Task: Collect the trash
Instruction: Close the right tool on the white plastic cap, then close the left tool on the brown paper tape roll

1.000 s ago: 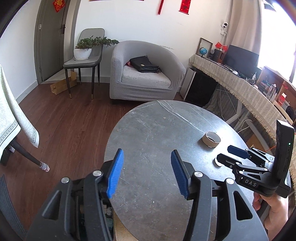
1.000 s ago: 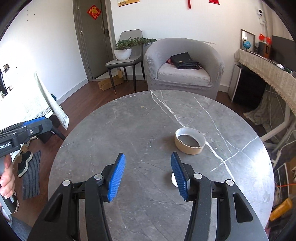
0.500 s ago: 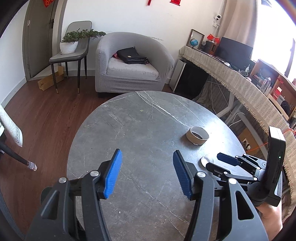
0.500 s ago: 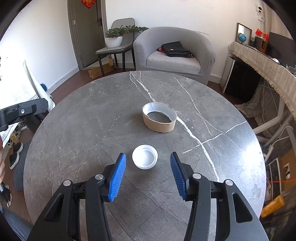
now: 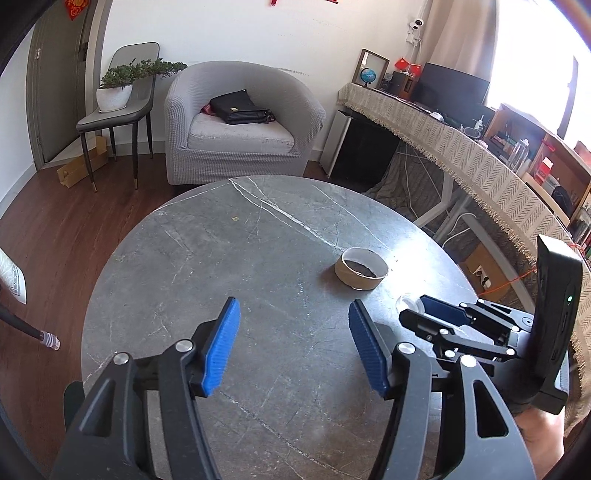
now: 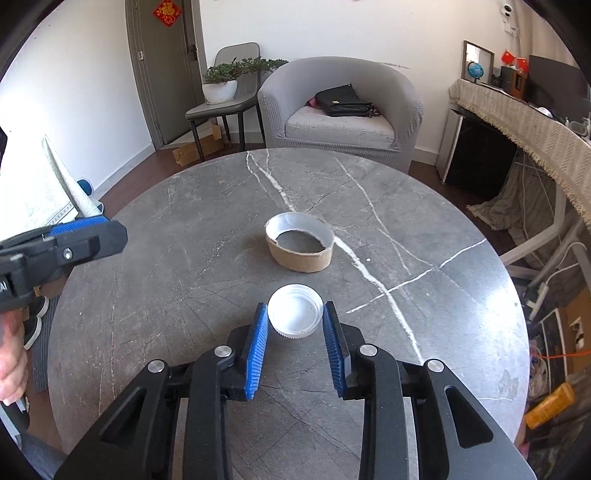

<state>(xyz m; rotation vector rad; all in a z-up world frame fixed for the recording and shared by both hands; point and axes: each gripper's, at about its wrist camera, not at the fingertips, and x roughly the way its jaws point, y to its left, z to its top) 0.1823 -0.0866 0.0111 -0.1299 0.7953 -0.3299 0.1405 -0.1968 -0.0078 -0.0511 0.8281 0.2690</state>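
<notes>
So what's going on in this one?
A person with a gripper in each hand is clearing trash off a round grey marble table. The right gripper is closing around a white plastic lid lying on the table; the lid sits between its fingers, not yet lifted. Just beyond lies an empty cardboard tape roll, untouched. The left gripper hovers over bare tabletop with nothing between its fingers, opening wider.

One sign noted: a red diamond-shaped paper (image 6: 167, 12) with a gold character is fixed to the door (image 6: 166, 74); the character is too small to read. A fragment of white lettering on the left hand-held gripper (image 6: 85, 236) body at the frame edge is illegible. No other text can be read.
</notes>
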